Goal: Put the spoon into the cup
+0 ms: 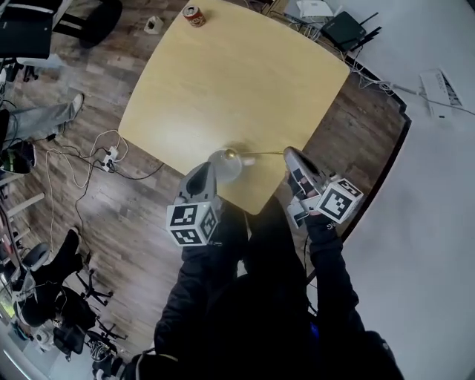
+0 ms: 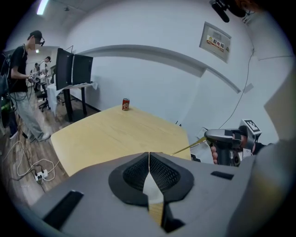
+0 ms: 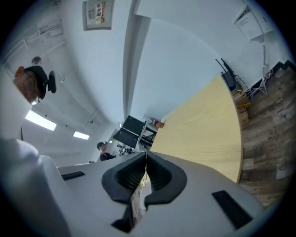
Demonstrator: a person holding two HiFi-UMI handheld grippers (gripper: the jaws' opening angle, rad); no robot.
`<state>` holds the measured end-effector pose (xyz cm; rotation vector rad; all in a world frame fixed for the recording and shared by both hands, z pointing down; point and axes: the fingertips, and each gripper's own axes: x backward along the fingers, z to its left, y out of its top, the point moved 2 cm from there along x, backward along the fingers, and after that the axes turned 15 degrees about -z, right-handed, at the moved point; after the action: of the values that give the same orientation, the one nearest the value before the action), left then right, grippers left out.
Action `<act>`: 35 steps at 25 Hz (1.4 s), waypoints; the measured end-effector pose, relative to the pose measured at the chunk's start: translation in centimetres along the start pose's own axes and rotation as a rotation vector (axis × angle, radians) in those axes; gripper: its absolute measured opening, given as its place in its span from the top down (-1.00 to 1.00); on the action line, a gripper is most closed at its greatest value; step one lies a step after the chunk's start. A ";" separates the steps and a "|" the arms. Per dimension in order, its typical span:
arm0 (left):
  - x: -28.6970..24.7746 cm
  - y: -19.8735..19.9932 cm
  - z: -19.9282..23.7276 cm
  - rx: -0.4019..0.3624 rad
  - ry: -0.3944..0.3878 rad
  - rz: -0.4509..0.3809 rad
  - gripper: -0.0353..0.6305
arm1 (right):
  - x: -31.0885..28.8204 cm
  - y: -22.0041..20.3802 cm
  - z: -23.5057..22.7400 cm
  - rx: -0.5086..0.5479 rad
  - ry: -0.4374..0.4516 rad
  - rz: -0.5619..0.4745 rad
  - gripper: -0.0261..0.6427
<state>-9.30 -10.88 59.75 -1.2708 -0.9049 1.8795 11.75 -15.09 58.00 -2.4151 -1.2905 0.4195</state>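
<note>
The thin golden spoon (image 1: 257, 154) lies level above the table's (image 1: 230, 82) near edge. The right gripper (image 1: 289, 153) pinches its handle. Its bowl is at the pale cup (image 1: 226, 168), whose wall the left gripper (image 1: 210, 166) pinches.

The cup (image 1: 225, 168) is at the bench's (image 1: 237, 89) near edge. The left claw (image 1: 207, 169) is on its near side, closed on its wall. The spoon (image 1: 260, 154) lies level, its bowl end over the cup's far rim. Its handle runs right into the right claw (image 1: 289, 154), which is closed on it. The can (image 1: 194, 15) stands at the far edge, well apart. A power strip (image 1: 111, 157) lies on the floor (image 1: 148, 245) left of the bench.
</note>
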 end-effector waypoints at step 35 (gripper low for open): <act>6.0 1.3 5.9 0.034 0.028 -0.054 0.79 | -3.1 -8.2 3.8 0.442 -0.151 0.198 0.59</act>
<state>-16.75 -7.56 57.53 -1.2374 -0.8804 1.8228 2.55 -12.79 58.62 -2.1654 -0.8964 0.8582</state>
